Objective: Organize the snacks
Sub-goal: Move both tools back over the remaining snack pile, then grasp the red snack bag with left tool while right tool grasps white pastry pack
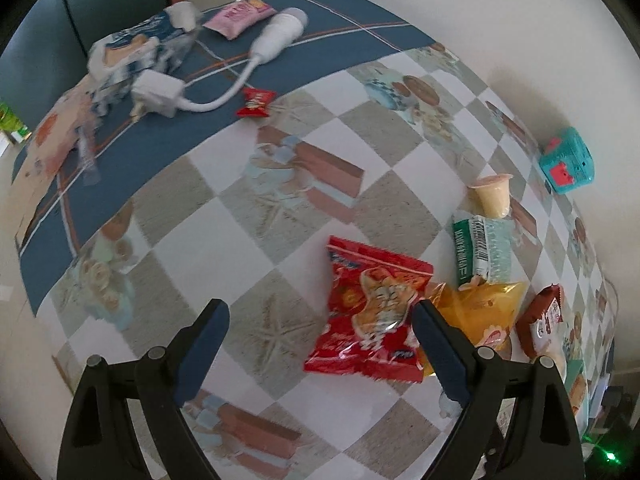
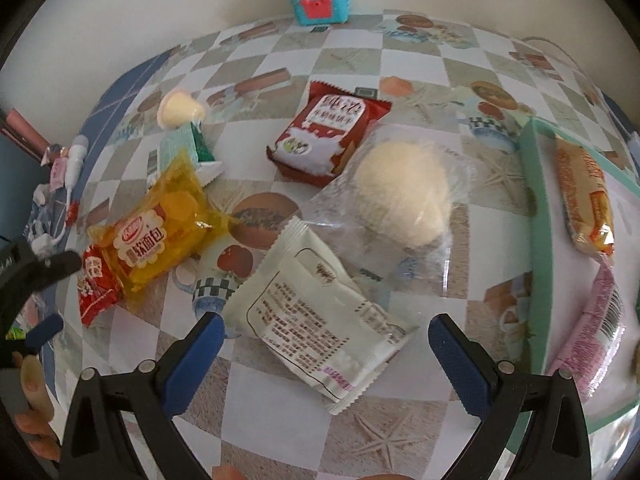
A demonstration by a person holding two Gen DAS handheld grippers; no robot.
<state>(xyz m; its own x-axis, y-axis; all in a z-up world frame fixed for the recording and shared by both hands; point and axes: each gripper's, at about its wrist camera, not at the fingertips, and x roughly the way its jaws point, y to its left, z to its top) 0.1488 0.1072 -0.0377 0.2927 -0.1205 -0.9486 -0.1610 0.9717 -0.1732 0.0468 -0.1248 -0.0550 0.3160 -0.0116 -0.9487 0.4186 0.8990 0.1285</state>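
White printed snack pouch (image 2: pixel 320 320) sits under my right gripper (image 2: pixel 326 346), wide open, empty; left gripper (image 1: pixel 320 344) likewise over red foil packet (image 1: pixel 370 316). Picking stage: next, lower and close

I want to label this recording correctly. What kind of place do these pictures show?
Probably a room in a home, at a table against a plain wall. The table wears a printed checkered tablecloth, packaged snacks like a yellow bread packet lie scattered on it, and a white charger lies at its far end.
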